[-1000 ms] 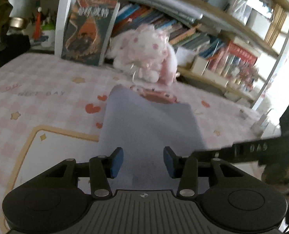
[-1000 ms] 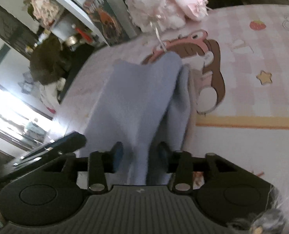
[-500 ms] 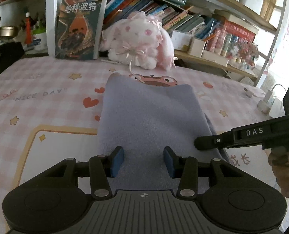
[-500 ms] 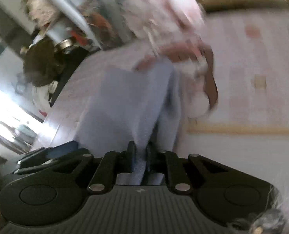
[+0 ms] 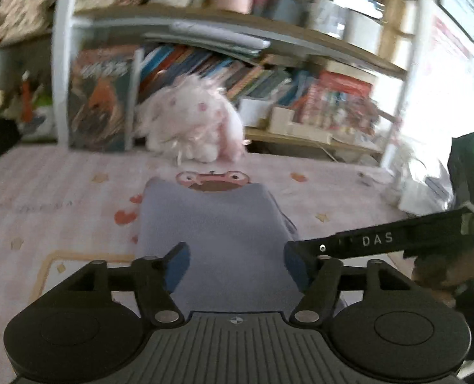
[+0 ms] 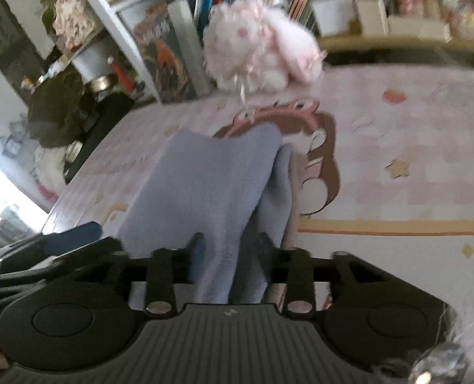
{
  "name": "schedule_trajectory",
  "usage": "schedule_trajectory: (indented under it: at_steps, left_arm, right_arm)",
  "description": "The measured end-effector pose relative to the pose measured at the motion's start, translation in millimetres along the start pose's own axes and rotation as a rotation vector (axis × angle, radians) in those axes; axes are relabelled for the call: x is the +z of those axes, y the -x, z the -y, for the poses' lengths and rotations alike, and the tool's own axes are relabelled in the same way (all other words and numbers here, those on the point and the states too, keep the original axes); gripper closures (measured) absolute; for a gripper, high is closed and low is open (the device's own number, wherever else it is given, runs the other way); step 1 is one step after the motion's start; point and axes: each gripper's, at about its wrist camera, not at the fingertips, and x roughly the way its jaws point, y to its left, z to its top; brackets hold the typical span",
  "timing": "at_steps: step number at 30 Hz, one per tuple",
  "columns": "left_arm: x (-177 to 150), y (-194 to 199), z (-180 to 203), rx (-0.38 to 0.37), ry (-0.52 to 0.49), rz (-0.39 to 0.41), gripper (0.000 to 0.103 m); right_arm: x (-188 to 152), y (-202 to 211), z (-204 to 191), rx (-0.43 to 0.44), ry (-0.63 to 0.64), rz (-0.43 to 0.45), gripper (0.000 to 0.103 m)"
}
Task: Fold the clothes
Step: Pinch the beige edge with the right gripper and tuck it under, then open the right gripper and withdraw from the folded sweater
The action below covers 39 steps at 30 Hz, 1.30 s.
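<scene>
- The folded lavender garment (image 5: 217, 224) lies flat on the pink checked surface (image 5: 54, 198), running away from the left claw (image 5: 237, 264); the near end sits between its spread, still widening blue pads, which do not press on it.
- The right claw (image 6: 230, 249) is also opening – a raised fold of the garment (image 6: 205, 185) stands between its pads, apparently loose.
- A pink plush toy (image 5: 189, 124) sits just beyond the garment's far end, before a bookshelf (image 5: 269, 73).
- The left view shows the right claw's black finger (image 5: 381, 240) reaching in from the right, beside the garment – the right view alone shows the cloth's doubled right edge.
</scene>
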Motion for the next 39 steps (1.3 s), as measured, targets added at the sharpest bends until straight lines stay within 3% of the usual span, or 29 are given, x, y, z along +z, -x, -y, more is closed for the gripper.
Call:
schedule_trajectory:
  at_steps: [6, 12, 25, 34, 39]
  left_arm:
    - [-18, 7, -10, 0.01, -0.065, -0.098, 0.034]
    - [-30, 30, -31, -0.036, -0.052, -0.094, 0.022]
    - [-51, 60, -62, -0.093, -0.055, -0.124, 0.011]
    - [-61, 65, -77, -0.112, -0.015, -0.172, 0.01]
    - [-63, 70, -74, -0.094, -0.051, -0.163, 0.01]
  right_arm:
    - [-28, 27, -35, -0.165, 0.025, 0.047, 0.036]
    - [-59, 40, -67, -0.286, -0.003, 0.062, 0.026]
    - [-100, 42, -118, -0.377, -0.076, 0.03, 0.022]
    - [-113, 39, -141, -0.457, -0.05, 0.002, 0.017]
    - [-118, 38, -143, -0.474, -0.059, -0.018, 0.016]
